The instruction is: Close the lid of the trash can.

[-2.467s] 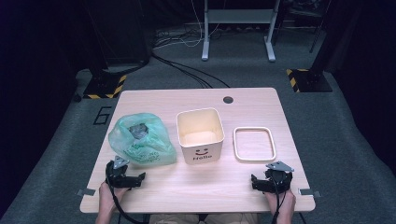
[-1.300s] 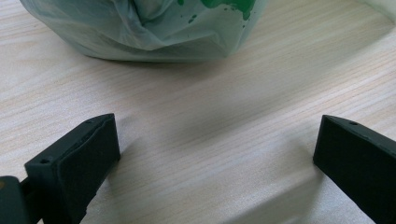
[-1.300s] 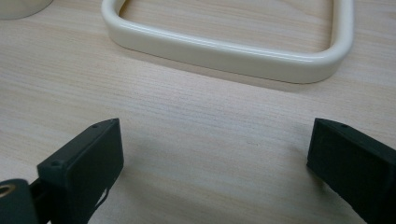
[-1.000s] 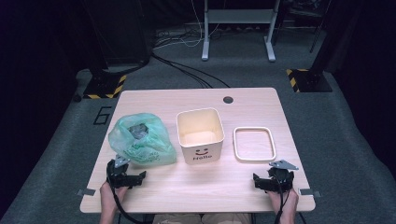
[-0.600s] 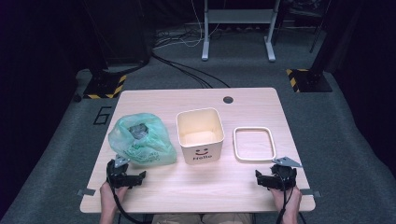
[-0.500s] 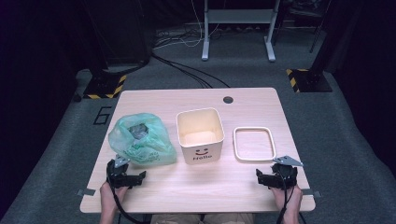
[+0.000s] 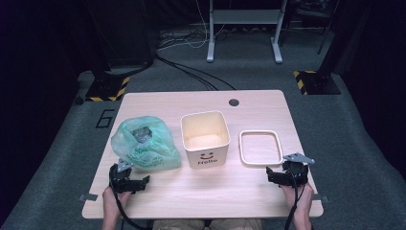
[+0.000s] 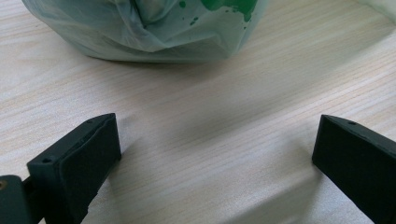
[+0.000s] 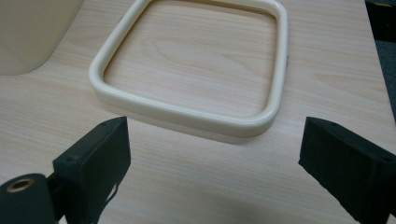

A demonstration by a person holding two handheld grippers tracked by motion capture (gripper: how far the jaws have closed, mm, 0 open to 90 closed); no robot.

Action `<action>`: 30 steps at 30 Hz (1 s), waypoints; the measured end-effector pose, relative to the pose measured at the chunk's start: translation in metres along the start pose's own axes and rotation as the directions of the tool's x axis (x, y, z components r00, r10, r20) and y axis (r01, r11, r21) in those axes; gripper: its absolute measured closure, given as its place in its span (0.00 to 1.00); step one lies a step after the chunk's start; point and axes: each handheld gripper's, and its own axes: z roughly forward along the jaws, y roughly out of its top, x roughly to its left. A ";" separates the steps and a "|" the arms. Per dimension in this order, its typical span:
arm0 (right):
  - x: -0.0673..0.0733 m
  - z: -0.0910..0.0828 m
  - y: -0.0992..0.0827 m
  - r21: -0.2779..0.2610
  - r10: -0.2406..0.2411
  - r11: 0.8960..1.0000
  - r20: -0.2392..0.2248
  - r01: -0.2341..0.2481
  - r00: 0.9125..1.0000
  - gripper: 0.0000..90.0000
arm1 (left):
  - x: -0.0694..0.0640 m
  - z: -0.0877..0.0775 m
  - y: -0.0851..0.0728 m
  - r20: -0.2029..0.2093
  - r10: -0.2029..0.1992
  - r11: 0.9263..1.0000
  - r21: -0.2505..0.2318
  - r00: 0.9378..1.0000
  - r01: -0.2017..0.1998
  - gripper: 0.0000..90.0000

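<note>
A green translucent plastic bag point(image 7: 143, 143) with something dark inside lies at the table's left. In the middle stands a cream square bin point(image 7: 206, 139) with a smiley face, empty as far as I can see. To its right a cream square ring point(image 7: 260, 147) lies flat. My left gripper point(image 7: 136, 181) rests near the front edge, just in front of the bag point(image 8: 149, 23), open and empty point(image 8: 215, 154). My right gripper point(image 7: 280, 173) sits just short of the ring's near side point(image 9: 187, 116), also open point(image 9: 212, 144), nothing between its jaws.
The wooden table point(image 7: 201, 196) has a cable hole point(image 7: 233, 102) at the back. The bin's wall point(image 9: 32, 32) stands left of the ring. Beyond the table are floor cables point(image 7: 191, 76) and a metal stand point(image 7: 244, 28).
My right gripper has crept a little to the right and forward, closer to the ring. The left gripper, bag, bin and ring have stayed where they were.
</note>
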 end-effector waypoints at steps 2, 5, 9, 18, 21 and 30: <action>-0.002 0.001 0.003 0.004 -0.003 1.000 0.004 0.003 1.000 0.09 | 0.000 0.000 0.000 0.000 0.000 1.000 0.000 1.000 0.000 0.01; -0.006 0.002 0.007 0.006 0.001 1.000 0.011 -0.001 1.000 0.09 | 0.000 0.000 0.000 0.000 0.000 1.000 0.000 1.000 0.000 0.01; -0.009 0.006 0.012 0.017 0.001 1.000 0.004 -0.001 1.000 0.07 | 0.000 0.000 0.000 -0.002 0.002 1.000 0.001 1.000 -0.002 0.01; -0.013 0.017 0.026 0.038 -0.008 0.999 0.001 0.008 1.000 0.04 | 0.000 0.000 0.000 -0.003 0.002 1.000 0.000 1.000 -0.002 0.01; -0.015 0.021 0.030 0.048 -0.014 0.999 0.002 0.014 1.000 0.04 | 0.000 0.000 0.000 -0.003 0.003 1.000 0.000 1.000 -0.003 0.01; -0.024 0.032 0.039 0.067 0.030 0.997 -0.026 -0.028 0.999 0.01 | 0.000 0.000 0.000 -0.005 0.003 1.000 0.001 1.000 -0.003 0.01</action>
